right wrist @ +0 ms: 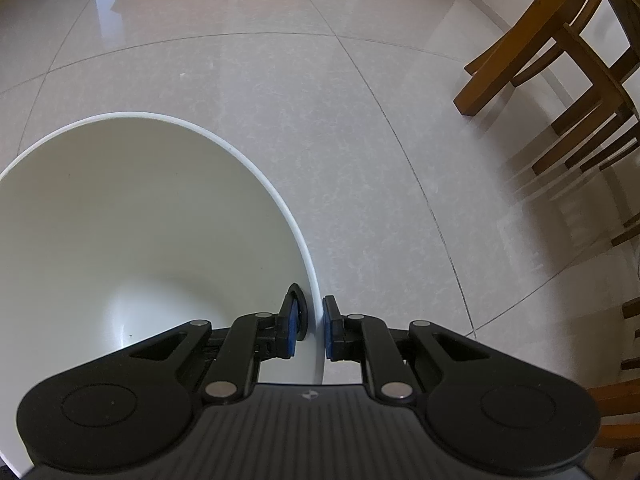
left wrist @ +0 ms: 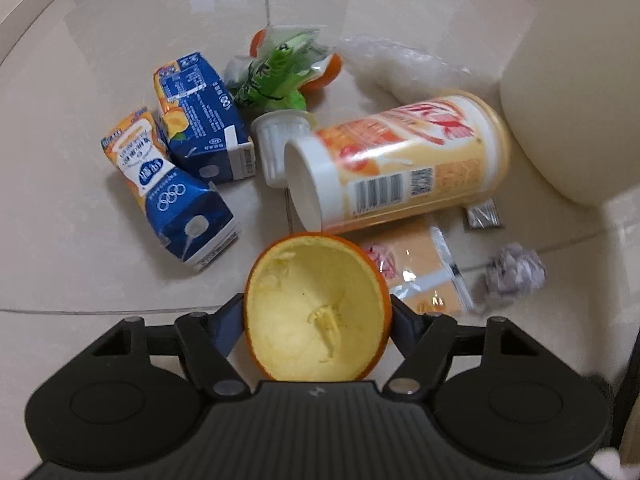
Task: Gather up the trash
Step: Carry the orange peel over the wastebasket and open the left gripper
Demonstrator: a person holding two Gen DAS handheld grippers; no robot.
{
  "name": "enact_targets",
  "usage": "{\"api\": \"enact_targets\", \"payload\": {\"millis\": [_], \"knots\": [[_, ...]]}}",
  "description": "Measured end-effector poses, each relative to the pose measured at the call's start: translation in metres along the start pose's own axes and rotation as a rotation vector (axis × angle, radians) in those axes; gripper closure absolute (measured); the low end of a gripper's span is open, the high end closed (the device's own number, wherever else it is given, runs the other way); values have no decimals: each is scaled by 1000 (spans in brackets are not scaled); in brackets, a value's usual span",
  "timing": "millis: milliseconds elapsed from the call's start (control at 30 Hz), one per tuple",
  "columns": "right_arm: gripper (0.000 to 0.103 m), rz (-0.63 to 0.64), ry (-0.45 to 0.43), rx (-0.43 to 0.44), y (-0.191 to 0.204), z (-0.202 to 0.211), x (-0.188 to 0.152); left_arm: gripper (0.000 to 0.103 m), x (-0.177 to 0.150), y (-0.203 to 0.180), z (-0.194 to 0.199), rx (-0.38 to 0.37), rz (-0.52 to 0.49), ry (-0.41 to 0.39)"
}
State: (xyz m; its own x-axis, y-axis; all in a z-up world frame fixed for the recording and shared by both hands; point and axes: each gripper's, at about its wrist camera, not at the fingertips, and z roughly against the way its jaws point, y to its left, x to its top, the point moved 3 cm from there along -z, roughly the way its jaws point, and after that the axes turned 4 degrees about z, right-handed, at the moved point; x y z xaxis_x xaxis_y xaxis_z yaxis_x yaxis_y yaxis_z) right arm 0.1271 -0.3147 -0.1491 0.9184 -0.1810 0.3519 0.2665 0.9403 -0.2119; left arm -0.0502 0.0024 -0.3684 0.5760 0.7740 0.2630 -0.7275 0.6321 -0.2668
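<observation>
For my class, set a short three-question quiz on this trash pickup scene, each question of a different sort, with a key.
1. True or false: the left hand-held gripper holds an orange peel.
2. What does the right hand-held gripper pinch? A) a chair leg B) the bin rim C) a carton
3. Fill in: the can lies on its ____ on the floor.

Key: 1 true; 2 B; 3 side.
</observation>
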Motion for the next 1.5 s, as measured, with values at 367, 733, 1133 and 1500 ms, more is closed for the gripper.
{"api": "enact_targets", "payload": {"millis": [367,733,1133,1500], "knots": [[88,-5,7,-8,-2,-1,3,32,25,-24,88,-21,-291,104],[88,-10,4,-2,-2,0,1,31,167,-130,212,-155,-512,-156],[88,-28,2,10,-4,-1,0,19,214,-240,218,-297,-588,-277],[88,-27,1,14,-7,-2,0,2,206,-223,222,-283,-563,-306]]}}
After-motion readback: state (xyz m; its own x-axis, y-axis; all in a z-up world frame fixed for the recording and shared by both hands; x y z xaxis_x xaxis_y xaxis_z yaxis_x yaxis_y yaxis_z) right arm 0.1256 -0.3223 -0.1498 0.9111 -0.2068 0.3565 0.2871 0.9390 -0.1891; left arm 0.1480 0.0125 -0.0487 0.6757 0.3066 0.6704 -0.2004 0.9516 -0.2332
